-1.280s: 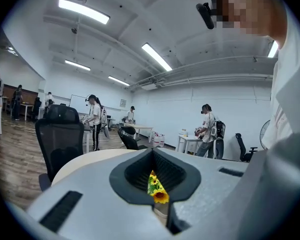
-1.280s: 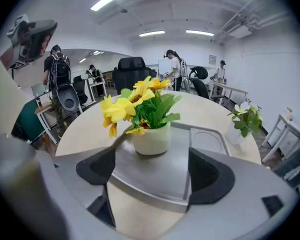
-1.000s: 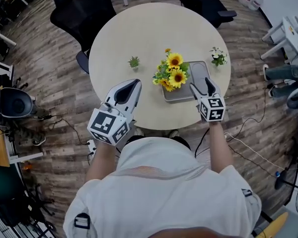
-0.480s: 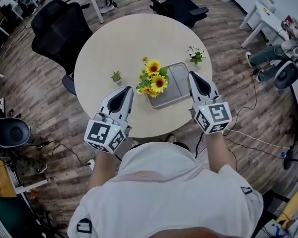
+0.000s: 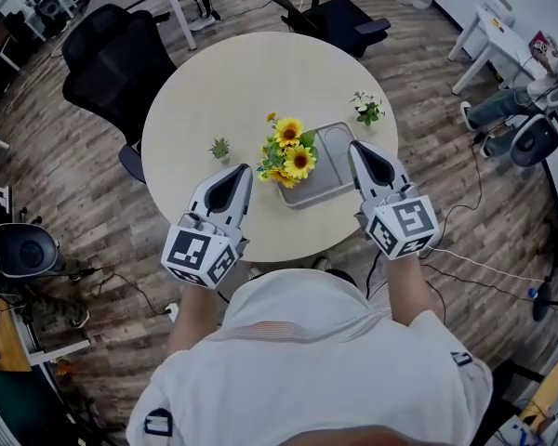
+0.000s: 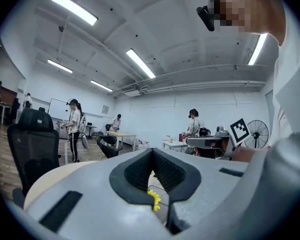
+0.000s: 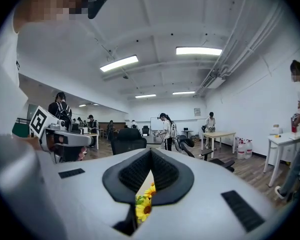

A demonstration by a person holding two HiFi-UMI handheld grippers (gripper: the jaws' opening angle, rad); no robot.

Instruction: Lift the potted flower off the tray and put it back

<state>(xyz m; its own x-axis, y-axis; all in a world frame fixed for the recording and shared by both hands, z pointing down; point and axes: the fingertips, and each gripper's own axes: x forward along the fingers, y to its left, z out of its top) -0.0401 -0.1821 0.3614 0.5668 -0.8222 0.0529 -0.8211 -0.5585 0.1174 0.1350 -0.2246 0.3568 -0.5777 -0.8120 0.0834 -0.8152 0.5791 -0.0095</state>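
Potted flower [image 5: 289, 155]: yellow sunflowers with green leaves, upright near the table's middle, at the 9 o'clock end of the tray; the blooms hide the pot from the head view.
Tray [image 5: 333, 169]: grey, rectangular, flat on the table at 4 o'clock from the table's middle; bare apart from the flower.
Table [image 5: 232, 82]: round, pale top.
Left hand-held gripper [image 5: 245, 169]: at 7 o'clock from the flower, apart from it; jaws clenched tip to tip on nothing, with a bit of yellow bloom showing beyond them in the left gripper view.
Right hand-held gripper [image 5: 356, 146]: over the tray's 3 o'clock edge in the head view, clear of the flower; jaws clenched and empty, with sunflowers visible past them in the right gripper view.
Small green plant [image 5: 220, 147]: on the table at 9 o'clock from the flower, well apart.
White-flowered plant [image 5: 367, 108]: near the table's rim, at 2 o'clock from the flower.
Office chairs [image 5: 110, 59]: black, on the wood floor beyond the table, at 10 and 1 o'clock.
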